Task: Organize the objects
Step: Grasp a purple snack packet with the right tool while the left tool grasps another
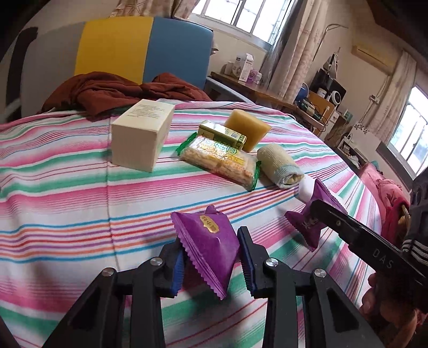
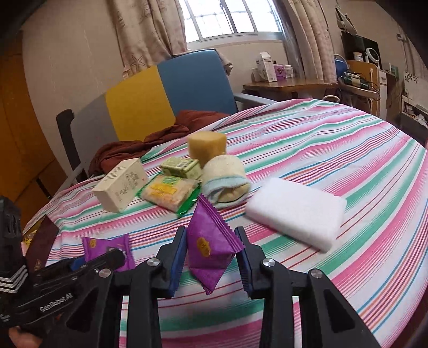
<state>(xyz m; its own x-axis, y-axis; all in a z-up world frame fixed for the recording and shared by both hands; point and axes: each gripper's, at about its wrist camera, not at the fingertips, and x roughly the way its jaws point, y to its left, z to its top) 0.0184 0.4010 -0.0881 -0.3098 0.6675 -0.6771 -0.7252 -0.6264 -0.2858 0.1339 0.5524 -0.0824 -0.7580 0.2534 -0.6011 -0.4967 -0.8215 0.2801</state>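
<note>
With each claw, left (image 1: 211,250) and right (image 2: 211,257), holding a purple packet (image 1: 207,242) above the striped bed (image 1: 67,192), lower both gently beside the snack group (image 1: 219,158), then release.

Daylight from blown-out windows (image 1: 240,16); soft shadows on the bed (image 1: 67,187). Strong fisheye bending, dark corners, slight blur throughout.

My right gripper (image 1: 315,207) hides most of the white sponge (image 1: 305,189); print on my purple packet (image 1: 207,241) is unreadably small.
</note>
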